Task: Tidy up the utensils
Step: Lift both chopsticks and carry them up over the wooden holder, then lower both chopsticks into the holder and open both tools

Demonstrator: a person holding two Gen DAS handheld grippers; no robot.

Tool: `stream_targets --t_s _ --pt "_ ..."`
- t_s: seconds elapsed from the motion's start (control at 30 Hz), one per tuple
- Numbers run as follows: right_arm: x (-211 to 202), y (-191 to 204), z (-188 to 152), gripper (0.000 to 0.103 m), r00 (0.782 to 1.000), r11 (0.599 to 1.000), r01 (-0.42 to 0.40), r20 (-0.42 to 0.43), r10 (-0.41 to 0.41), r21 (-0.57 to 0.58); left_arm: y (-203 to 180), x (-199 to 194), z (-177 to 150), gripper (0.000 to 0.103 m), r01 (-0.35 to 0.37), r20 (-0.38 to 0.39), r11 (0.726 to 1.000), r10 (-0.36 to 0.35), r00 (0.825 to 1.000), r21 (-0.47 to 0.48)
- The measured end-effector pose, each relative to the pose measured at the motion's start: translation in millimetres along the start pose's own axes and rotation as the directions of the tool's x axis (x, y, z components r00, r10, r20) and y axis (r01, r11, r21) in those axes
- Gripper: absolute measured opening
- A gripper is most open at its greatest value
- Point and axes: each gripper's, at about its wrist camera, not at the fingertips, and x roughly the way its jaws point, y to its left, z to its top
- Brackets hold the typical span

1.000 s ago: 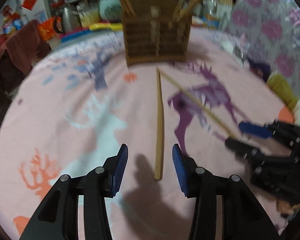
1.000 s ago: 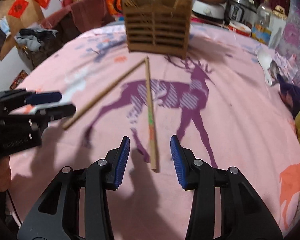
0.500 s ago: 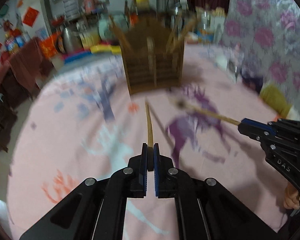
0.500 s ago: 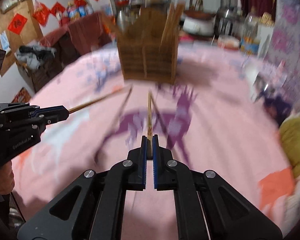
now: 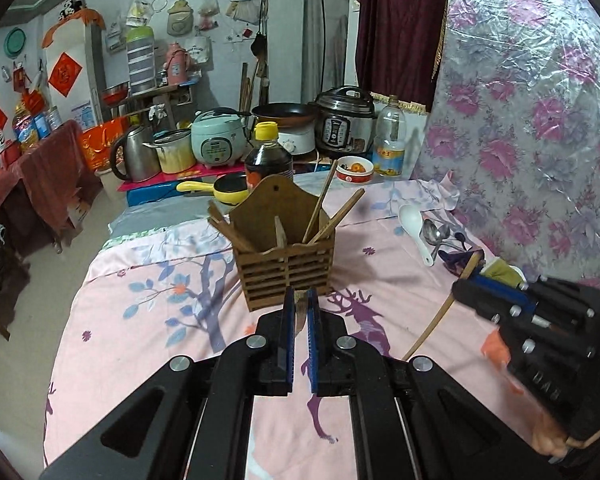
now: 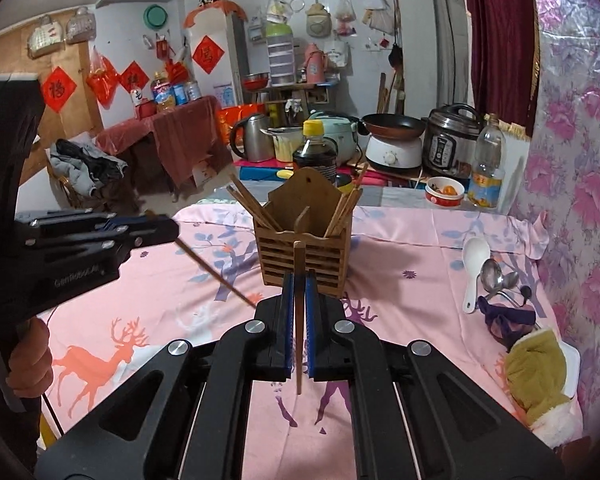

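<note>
two hand-held grippers [image 5: 299,304] [image 6: 299,284], one chopstick [image 5: 299,314] [image 6: 299,320] each

Black left gripper [image 5: 298,308], blue-lined jaws, silver screws, white lettering

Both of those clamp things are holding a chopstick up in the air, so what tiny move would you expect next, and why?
Probably carry both forward over the wooden holder and tip the sticks in. The right gripper is shut on a chopstick, the left gripper on another chopstick, both above the pink cloth. The holder already has chopsticks standing in both compartments, so these likely belong there.
</note>
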Motion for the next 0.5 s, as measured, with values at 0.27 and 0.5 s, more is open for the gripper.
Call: stream_targets --t_s 0.27,0.5 --pt "14 -13 42 0.006 0.999 0.999 -0.002 0.045 0.000 0.040 9 3 51 0.006 -0.023 0.053 1.000 0.024 0.998 -0.009" --pt "22 -12 99 0.006 0.978 0.997 0.019 0.205 -0.033 0.071 23 -1 95 0.006 -0.043 0.165 0.998 0.050 0.985 -0.046"
